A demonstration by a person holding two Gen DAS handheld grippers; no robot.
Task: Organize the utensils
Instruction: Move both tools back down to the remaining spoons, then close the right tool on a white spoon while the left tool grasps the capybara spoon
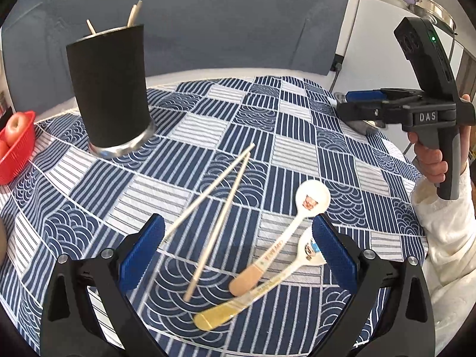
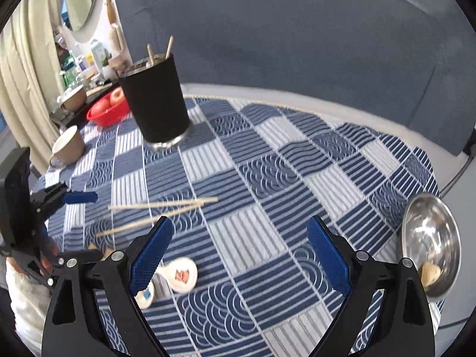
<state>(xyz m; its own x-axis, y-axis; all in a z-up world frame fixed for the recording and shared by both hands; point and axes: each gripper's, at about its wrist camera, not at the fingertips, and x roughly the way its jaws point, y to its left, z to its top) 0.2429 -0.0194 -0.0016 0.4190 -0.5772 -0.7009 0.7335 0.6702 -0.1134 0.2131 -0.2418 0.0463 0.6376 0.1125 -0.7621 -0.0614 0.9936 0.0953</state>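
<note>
The right claw [image 2: 239, 253] covers much of the two spoons: its left finger [image 2: 150, 257] hides the handle of the pig-printed spoon [image 2: 183, 274] and all but a corner of the second spoon's bowl [image 2: 145, 295]. In the left wrist view, the left claw's [image 1: 238, 255] right finger [image 1: 334, 253] overlaps the edge of that second spoon. Ahead and left of it, the black cup [image 1: 111, 89] conceals all but the tips of the chopsticks inside [image 1: 134, 15]. The red basket [image 1: 15, 151] runs off the frame edge. Clutter on the shelf [image 2: 86, 68] far left is too small to identify.

blue-grey sofa back [image 2: 297, 44] | beige curtain [image 2: 20, 89] | cluttered shelf [image 2: 86, 68]
</note>
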